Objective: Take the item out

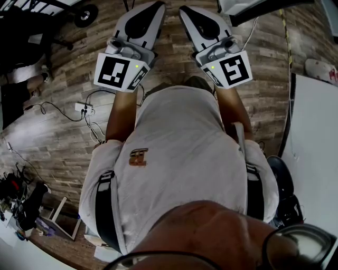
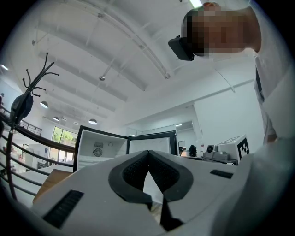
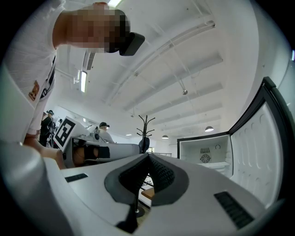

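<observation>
In the head view both grippers are held side by side in front of the person's chest, above a wooden floor. My left gripper (image 1: 156, 6) and my right gripper (image 1: 183, 9) point away from the body, and each has its jaws together with nothing between them. In the left gripper view, the left gripper (image 2: 148, 152) is shut and faces an open white fridge (image 2: 99, 148) some way off. The right gripper (image 3: 148, 156) is likewise shut, with the same fridge (image 3: 205, 155) ahead and its open door (image 3: 262, 138) close on the right. I can make out no item inside the fridge.
A power strip with cables (image 1: 84, 109) lies on the floor at the left. A white table edge (image 1: 317, 142) runs along the right. A black coat stand (image 3: 144, 131) stands left of the fridge, and a railing (image 2: 18, 152) is nearby. People (image 3: 103, 131) stand in the background.
</observation>
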Action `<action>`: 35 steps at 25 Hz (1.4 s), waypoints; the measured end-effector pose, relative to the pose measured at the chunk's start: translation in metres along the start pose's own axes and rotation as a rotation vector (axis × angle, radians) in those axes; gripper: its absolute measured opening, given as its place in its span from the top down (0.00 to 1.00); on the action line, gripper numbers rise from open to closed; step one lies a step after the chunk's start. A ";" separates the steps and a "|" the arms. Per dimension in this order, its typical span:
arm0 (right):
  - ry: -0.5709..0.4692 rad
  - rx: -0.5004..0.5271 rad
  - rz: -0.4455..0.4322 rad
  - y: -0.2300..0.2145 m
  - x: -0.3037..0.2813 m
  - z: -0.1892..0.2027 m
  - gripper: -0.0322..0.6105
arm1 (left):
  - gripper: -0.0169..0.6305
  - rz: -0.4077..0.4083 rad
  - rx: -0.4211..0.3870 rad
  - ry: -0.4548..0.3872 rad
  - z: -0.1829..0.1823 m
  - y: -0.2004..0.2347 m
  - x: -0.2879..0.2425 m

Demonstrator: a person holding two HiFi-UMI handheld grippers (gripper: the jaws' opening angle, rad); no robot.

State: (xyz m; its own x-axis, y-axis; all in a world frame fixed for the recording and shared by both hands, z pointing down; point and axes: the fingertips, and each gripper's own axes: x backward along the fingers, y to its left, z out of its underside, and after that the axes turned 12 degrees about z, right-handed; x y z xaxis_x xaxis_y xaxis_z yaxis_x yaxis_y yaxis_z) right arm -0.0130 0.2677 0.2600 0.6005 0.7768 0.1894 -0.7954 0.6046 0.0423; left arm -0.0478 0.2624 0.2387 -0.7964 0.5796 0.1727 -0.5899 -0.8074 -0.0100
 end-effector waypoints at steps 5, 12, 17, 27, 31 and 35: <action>-0.001 0.002 0.005 0.010 -0.007 0.002 0.90 | 0.95 0.003 -0.006 0.002 -0.002 0.007 0.011; 0.000 0.010 0.011 0.026 -0.012 -0.001 0.90 | 0.95 0.005 -0.012 -0.009 -0.011 0.013 0.029; 0.000 0.018 0.017 0.032 -0.018 0.004 0.90 | 0.95 0.012 -0.012 -0.014 -0.008 0.020 0.035; 0.008 0.027 0.024 0.019 -0.034 0.008 0.90 | 0.95 0.013 -0.011 -0.017 -0.008 0.039 0.025; 0.011 0.024 0.016 0.008 -0.050 0.017 0.90 | 0.95 0.004 -0.011 -0.012 0.000 0.056 0.015; 0.012 0.020 0.008 -0.007 -0.075 0.025 0.90 | 0.95 -0.002 -0.013 -0.002 0.005 0.081 0.002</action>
State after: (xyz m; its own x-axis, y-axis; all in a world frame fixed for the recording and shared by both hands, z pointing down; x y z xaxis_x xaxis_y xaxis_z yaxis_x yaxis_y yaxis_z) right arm -0.0551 0.2008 0.2703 0.5947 0.7840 0.1778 -0.8018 0.5946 0.0602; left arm -0.0959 0.1976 0.2431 -0.7948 0.5811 0.1750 -0.5933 -0.8047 -0.0222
